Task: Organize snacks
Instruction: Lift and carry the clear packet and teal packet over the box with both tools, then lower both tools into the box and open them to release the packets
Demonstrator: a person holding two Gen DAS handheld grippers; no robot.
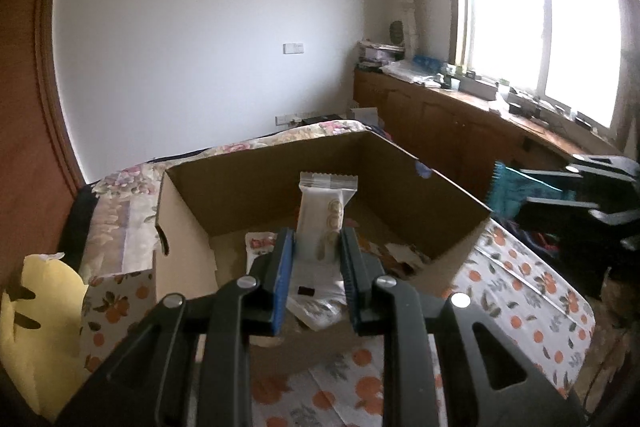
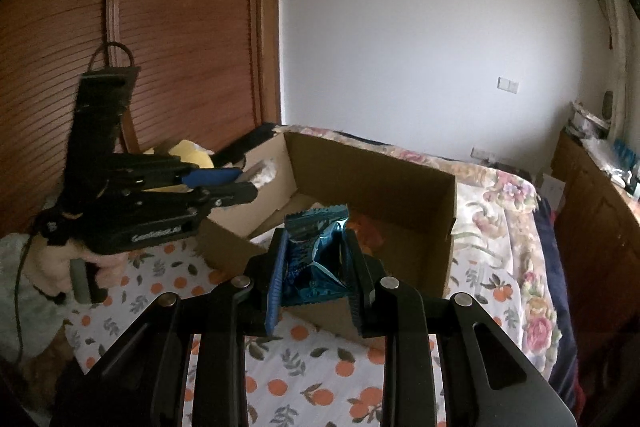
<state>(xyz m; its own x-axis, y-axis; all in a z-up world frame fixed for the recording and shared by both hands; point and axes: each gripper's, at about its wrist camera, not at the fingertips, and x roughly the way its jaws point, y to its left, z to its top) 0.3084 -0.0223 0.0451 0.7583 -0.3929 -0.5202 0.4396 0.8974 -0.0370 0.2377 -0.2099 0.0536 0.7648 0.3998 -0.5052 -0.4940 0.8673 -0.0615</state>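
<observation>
My left gripper (image 1: 316, 247) is shut on a white snack packet (image 1: 322, 215) that stands upright between the pads, over the near side of an open cardboard box (image 1: 420, 187). Several snack wrappers (image 1: 260, 241) lie on the box floor. My right gripper (image 2: 314, 259) is shut on a crinkled blue snack packet (image 2: 316, 247), held above the near corner of the same cardboard box (image 2: 384, 179). The right wrist view shows the left gripper (image 2: 244, 183) from the side at the box's left wall, the white packet (image 2: 266, 171) at its tip. In the left wrist view the right gripper (image 1: 500, 195) enters from the right with the blue packet (image 1: 508, 187).
The box rests on a cloth with an orange-fruit print (image 1: 516, 279) over a bed with a floral cover (image 2: 508, 195). A yellow object (image 1: 40, 327) lies left of the box. A wooden wardrobe (image 2: 160, 27) stands at the left, a cluttered wooden counter (image 1: 480, 119) under the window.
</observation>
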